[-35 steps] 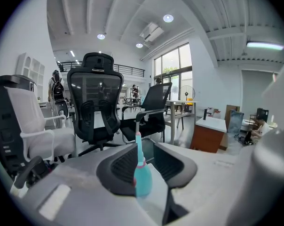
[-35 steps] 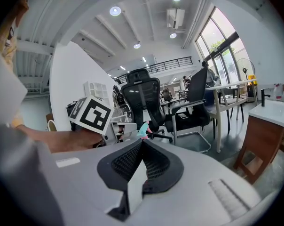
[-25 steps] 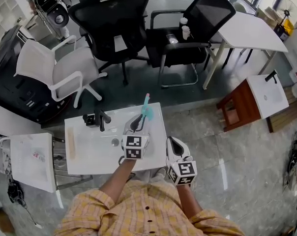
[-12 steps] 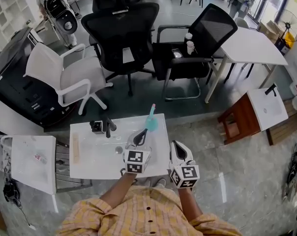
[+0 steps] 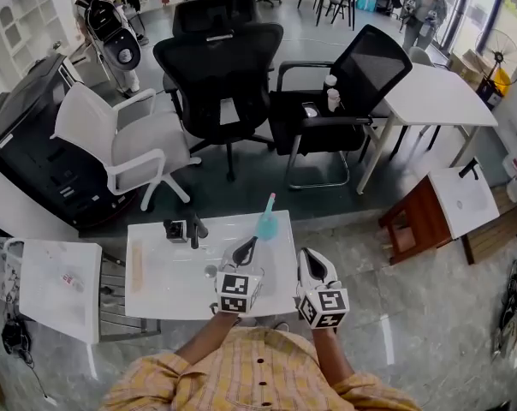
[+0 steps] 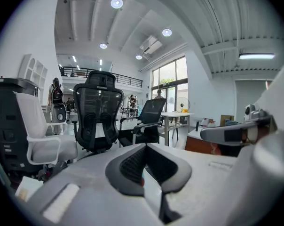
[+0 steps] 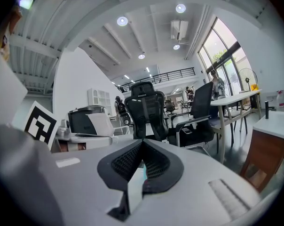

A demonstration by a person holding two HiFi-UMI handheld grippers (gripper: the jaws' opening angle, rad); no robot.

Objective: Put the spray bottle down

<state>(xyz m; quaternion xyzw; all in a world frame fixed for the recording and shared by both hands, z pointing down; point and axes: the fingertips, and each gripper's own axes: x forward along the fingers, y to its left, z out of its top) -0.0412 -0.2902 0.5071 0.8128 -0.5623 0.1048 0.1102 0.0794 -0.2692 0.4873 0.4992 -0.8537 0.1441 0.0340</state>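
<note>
Glossy white basin top (image 5: 160, 276) fills the near middle of a grey-floored office, and the spray bottle (image 5: 265, 223) stands at its far right corner, on the flat rim rather than in the sunken bowl, probably because the level rim gives its base steady footing. It is a slim teal plastic bottle, translucent in look, with a narrow head poking up and away. Just on its near side hangs the left gripper (image 5: 248, 248), jaws pressed together with nothing between the ribbed black pads (image 6: 131, 165); the bottle is not in its grip, so the set-down looks finished. To the right, off the edge of the top, the right gripper (image 5: 308, 262) is likewise closed and empty, carrying smooth white shells and a checkered marker cube. A black faucet (image 5: 193, 228) rises at the far left of the bowl. Beyond stand black mesh chairs (image 5: 220, 75), a white chair (image 5: 126, 144) and a white table (image 5: 438, 92).
</note>
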